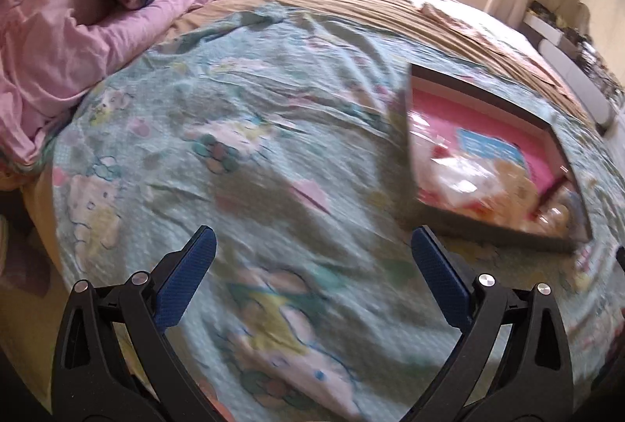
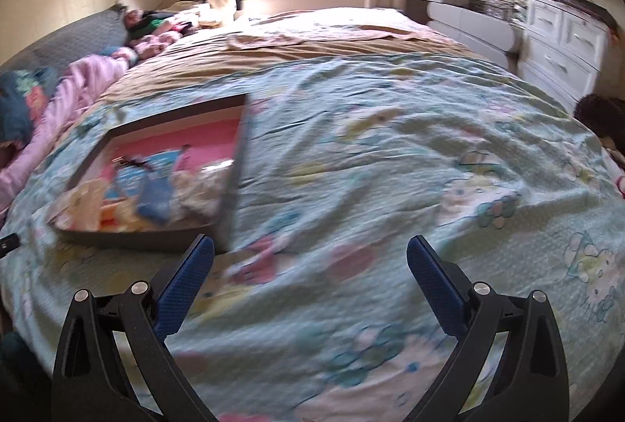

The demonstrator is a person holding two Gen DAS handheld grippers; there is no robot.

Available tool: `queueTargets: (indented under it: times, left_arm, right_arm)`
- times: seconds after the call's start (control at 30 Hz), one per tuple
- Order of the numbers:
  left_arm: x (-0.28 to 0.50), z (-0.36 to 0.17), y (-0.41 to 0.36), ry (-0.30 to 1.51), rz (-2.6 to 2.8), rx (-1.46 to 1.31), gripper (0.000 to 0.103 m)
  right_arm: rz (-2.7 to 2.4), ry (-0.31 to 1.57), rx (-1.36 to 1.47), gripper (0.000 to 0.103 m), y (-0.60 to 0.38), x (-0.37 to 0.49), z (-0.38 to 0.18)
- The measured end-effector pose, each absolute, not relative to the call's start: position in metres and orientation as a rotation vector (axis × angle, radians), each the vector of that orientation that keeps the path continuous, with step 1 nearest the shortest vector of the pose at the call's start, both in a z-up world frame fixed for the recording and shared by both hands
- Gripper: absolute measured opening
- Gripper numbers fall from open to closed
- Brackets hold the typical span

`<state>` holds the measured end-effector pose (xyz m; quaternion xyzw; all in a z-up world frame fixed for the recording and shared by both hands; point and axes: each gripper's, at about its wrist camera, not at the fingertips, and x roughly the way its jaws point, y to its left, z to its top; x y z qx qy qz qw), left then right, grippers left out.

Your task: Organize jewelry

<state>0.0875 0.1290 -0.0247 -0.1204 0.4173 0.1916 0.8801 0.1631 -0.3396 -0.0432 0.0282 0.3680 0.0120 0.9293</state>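
Hovering over a bed (image 1: 254, 102) spread with a pale green cartoon-print sheet (image 2: 390, 156): left gripper (image 1: 313, 258) spread wide and gripping nothing, right gripper (image 2: 310, 258) likewise spread wide and bare. Lying flat on that sheet, a dark-rimmed shallow tray (image 1: 484, 98) with a pink lining, holding a blurred heap of clear packets (image 1: 465, 180) and a blue card (image 1: 492, 148), contents too smeared to name; off right of the left gripper, off left of the right one. Bunched along the bed's far side, a pink quilt (image 1: 58, 43).
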Motion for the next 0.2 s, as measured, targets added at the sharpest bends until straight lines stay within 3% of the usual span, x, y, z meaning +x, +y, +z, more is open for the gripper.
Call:
queueTargets:
  times: [0.2]
  left_arm:
    - [0.149,-0.057,0.225,0.934,0.627,-0.262,0.094]
  right_arm:
    - [-0.2,0.897,0.08,0.098,-0.423,0.235,-0.091]
